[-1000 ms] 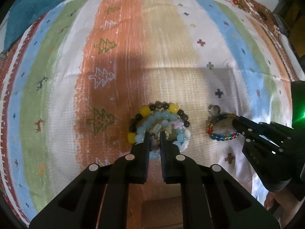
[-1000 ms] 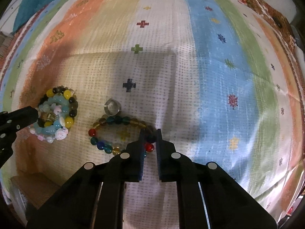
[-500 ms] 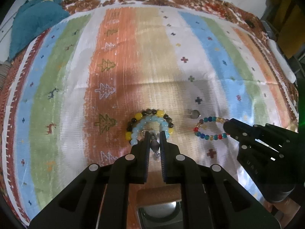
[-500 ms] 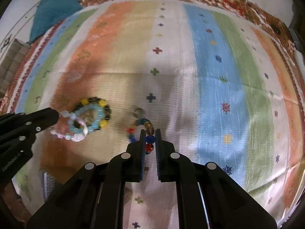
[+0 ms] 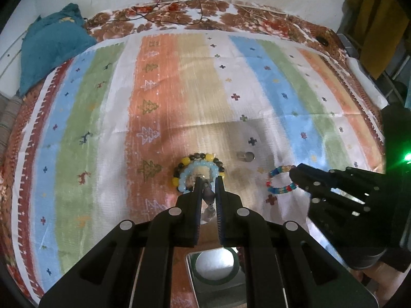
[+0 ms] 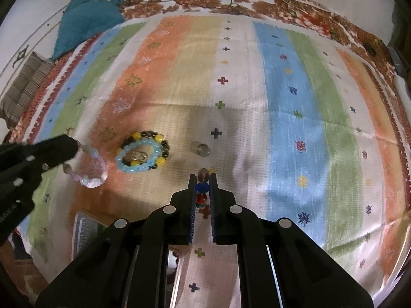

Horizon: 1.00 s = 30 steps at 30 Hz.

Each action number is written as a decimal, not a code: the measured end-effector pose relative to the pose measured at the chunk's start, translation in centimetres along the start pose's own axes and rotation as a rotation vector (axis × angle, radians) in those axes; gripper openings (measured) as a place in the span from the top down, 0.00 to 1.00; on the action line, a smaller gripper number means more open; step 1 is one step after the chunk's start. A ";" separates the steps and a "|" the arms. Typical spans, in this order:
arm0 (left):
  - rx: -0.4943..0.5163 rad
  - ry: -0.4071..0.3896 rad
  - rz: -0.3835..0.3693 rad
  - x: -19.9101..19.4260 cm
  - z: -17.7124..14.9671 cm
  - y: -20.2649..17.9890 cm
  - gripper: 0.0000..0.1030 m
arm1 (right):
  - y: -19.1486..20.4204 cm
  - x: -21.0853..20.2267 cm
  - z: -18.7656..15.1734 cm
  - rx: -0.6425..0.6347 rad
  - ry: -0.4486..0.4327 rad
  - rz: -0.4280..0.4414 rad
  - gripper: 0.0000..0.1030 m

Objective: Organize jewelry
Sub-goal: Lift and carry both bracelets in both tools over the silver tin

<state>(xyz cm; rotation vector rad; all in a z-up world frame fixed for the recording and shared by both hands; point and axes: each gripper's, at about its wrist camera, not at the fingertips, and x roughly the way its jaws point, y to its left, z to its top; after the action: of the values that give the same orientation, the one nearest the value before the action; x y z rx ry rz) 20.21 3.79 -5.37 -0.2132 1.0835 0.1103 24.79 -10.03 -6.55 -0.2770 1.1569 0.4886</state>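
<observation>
My left gripper (image 5: 207, 179) is shut on a pale pink and clear bead bracelet (image 6: 88, 170) and holds it above the striped cloth (image 5: 205, 82). My right gripper (image 6: 203, 178) is shut on a multicoloured bead bracelet (image 5: 278, 183), also lifted. A light blue bracelet (image 6: 138, 155) and a yellow and dark bead bracelet (image 6: 159, 138) lie stacked on the cloth, with a small gold piece inside them. A silver ring (image 6: 201, 149) lies on the cloth to their right; it also shows in the left wrist view (image 5: 246, 156).
A teal cloth bundle (image 5: 48, 51) lies at the far left corner. An open box with a mirror (image 5: 213, 269) sits below the grippers at the near edge. Cables (image 5: 179, 2) trail at the far edge.
Both grippers have risen from the cloth, each lifting its bracelet. The pale bracelet has come away from the stack. The view now takes in much more of the cloth.
</observation>
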 end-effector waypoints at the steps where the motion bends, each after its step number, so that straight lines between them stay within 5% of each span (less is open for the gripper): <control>1: 0.001 -0.001 0.003 -0.1 -0.1 0.0 0.91 | 0.0 -0.5 -0.1 0.005 -0.012 0.014 0.90; 30: 0.022 -0.094 -0.011 -4.9 -4.0 -0.2 0.91 | 2.7 -6.6 -4.0 -0.086 -0.153 0.015 0.90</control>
<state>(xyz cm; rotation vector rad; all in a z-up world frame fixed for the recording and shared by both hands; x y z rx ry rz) 14.49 2.74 -2.82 -0.1923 0.9899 0.0977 18.17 -10.95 -1.93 -0.3009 0.9914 0.5641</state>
